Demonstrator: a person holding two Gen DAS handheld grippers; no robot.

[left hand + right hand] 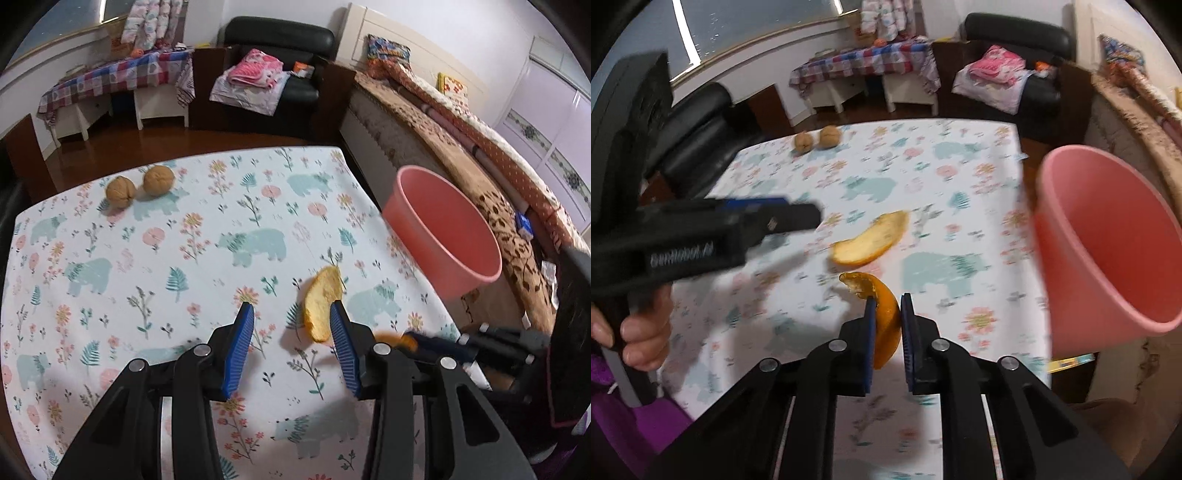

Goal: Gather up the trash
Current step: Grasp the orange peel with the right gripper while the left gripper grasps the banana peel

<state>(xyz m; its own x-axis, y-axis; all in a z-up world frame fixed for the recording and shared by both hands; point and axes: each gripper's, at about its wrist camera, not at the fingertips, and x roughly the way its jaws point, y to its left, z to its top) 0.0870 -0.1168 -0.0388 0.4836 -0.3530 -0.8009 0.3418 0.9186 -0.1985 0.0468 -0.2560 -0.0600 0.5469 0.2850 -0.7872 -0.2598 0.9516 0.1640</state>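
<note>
A person clearing orange peel from a table [155, 258] draped in a cloth printed with bears and flowers works two hand-held grippers at once. The right gripper [888, 301] is clamped on a curved strip of orange peel [886, 321], its blue pads pressed to either side of the rind, orange skin outward and one torn end curling up to the left above the fingertips. The left gripper [291, 314] hangs over the cloth with its jaws apart; a second, paler peel [323, 302] lies pith-up on the table between them, close against the inner face of the right-hand pad (whether pad and peel actually touch cannot be told from this angle), while the other pad stands clear of it.

In the right wrist view that same pale peel [870, 240] lies on the cloth just beyond the held strip, and the left gripper [798, 218] reaches in from the left edge, blurred, with the person's hand [639, 325] wrapped round its handle above a purple sleeve.

A pink plastic bin [443, 229] stands just off the table's right edge, its mouth open and tilted toward the cameras; nothing can be made out inside it.

Two walnuts [139, 184] sit side by side at the far left of the table, well apart from both peels. Behind the table are a black armchair [280, 40] piled with folded cloth and a bed [461, 147] along the right wall.
</note>
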